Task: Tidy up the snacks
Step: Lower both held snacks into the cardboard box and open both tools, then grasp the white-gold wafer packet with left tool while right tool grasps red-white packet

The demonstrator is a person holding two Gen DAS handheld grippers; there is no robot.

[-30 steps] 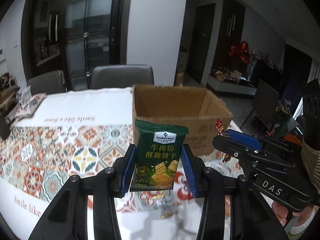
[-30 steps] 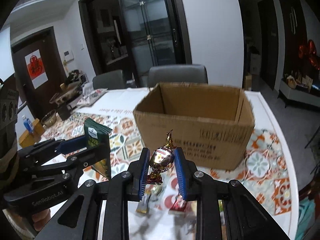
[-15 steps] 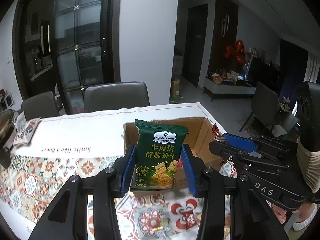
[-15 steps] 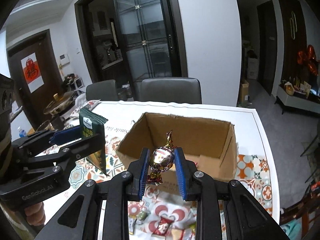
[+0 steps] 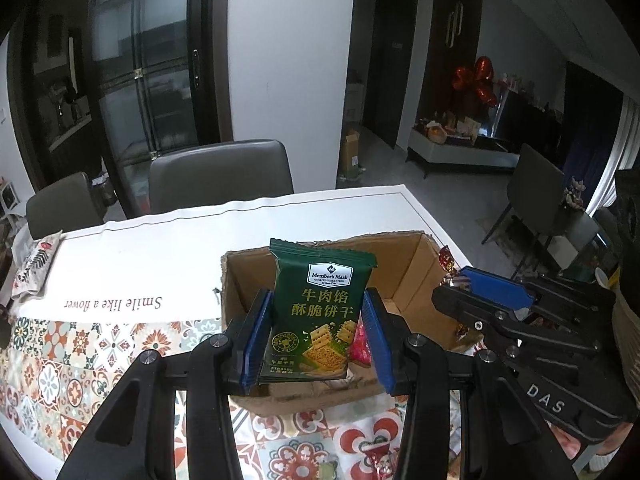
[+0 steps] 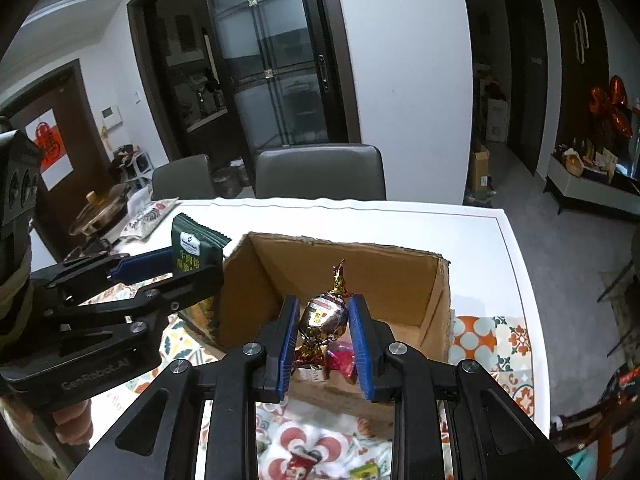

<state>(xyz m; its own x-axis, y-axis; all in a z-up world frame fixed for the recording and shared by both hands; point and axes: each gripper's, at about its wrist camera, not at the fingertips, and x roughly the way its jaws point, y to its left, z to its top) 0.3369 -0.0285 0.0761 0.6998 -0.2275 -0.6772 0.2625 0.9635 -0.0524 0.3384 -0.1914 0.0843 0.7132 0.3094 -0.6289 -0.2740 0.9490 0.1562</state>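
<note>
Left hand-held gripper [image 5: 316, 336] grasping cracker packet [image 5: 320, 304], right hand-held gripper [image 6: 324, 336] clenched on foil candy [image 6: 324, 318]; both over cardboard box [image 6: 436, 296], evidently for dropping in.

Both tools, left [image 5: 316, 336] and right [image 6: 323, 340], now raised, closer over cardboard box [image 6: 248, 300]; box interior and pink wrapper [image 6: 340, 356] inside newly visible.

Between the blue pads [image 5: 256, 340] of the black left gripper [image 5: 316, 338] sits a dark green packet [image 5: 320, 312] with yellow lettering. The right gripper [image 6: 323, 330], also black with blue pads, frames a shiny gold-and-purple candy [image 6: 324, 316]. Beyond both fingers: a plain brown box [image 6: 400, 276], and a white tablecloth [image 5: 120, 264] with orange, teal and red floral tiles.
</note>
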